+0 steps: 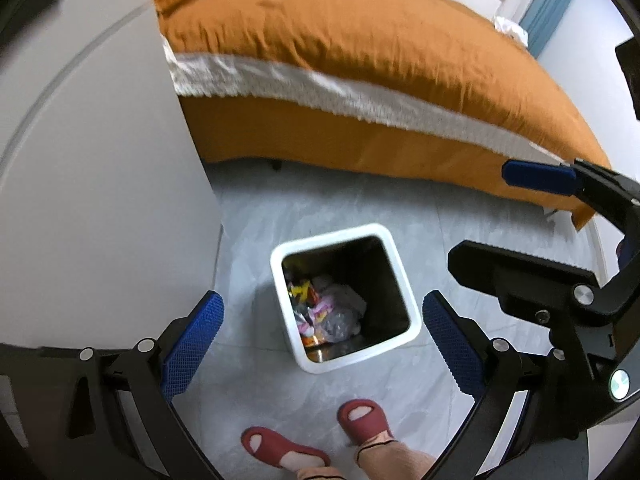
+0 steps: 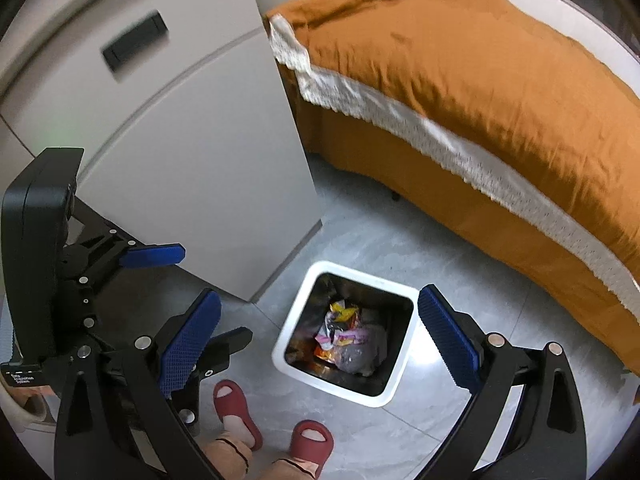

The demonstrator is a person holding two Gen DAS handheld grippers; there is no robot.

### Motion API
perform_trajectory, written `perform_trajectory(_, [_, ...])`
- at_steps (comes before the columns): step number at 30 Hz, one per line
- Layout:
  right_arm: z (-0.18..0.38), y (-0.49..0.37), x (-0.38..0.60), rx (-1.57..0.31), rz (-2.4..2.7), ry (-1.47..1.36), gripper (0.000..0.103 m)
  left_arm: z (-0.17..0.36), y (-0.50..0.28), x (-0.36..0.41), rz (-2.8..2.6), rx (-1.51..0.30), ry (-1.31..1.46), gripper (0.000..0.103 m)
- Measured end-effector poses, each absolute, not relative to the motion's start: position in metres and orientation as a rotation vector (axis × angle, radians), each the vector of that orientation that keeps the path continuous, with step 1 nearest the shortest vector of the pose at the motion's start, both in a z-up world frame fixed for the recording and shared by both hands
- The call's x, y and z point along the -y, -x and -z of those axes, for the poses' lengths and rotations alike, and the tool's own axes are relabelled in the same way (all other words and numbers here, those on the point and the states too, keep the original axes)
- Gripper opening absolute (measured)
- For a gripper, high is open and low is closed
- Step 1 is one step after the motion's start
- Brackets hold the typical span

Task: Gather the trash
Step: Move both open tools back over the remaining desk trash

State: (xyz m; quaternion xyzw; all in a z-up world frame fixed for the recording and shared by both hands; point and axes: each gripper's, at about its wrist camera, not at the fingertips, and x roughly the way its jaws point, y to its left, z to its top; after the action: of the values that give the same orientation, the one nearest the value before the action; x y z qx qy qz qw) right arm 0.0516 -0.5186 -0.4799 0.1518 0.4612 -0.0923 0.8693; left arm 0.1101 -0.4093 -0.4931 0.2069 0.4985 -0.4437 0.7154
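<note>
Blue textured pads are lining the fingers of both grippers, and both tools are standing wide open with nothing between their jaws. The left gripper (image 1: 322, 340) is hanging above the floor, its two pads spread to either side of the white bin (image 1: 384, 240), touching nothing. The right gripper (image 2: 318, 338) is doing the same from the other side, its fingers splayed and empty, framing the same bin (image 2: 304, 304) from above. Each tool is showing in the other's camera: the right gripper is sitting at the right edge of the left wrist view, and the left gripper (image 2: 196, 294) is sitting at the left edge of the right wrist view.

The bin is standing upright on the grey tiled floor (image 1: 280, 216), square, with a white rim and a dark inner wall. The trash (image 1: 324, 312) is lying at its bottom: crumpled wrappers in yellow, pink and orange, with a greyish clear plastic bag bunched beside them. It is lying well below both grippers, apart from them.

A pale cabinet (image 2: 192, 152) is standing just beside the bin, and an orange-covered bed (image 1: 360, 52) with a white lace band is running behind it. The person's feet in red slippers (image 1: 362, 420) are standing on the tiles near the bin.
</note>
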Motion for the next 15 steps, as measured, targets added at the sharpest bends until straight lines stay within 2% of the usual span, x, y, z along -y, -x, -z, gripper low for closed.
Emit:
perform_trajectory(8, [0.403,-0.045,0.500,-0.868,0.170,-0.267,0.098,0.423,-0.106,0.381,0.941,-1.024,-0.442,0.098])
perform_trajectory(15, [0.324,-0.043,0.467,-0.755,0.101,-0.180,0.098,0.341,-0.105,0.342,0.889,-0.933,-0.385,0.098])
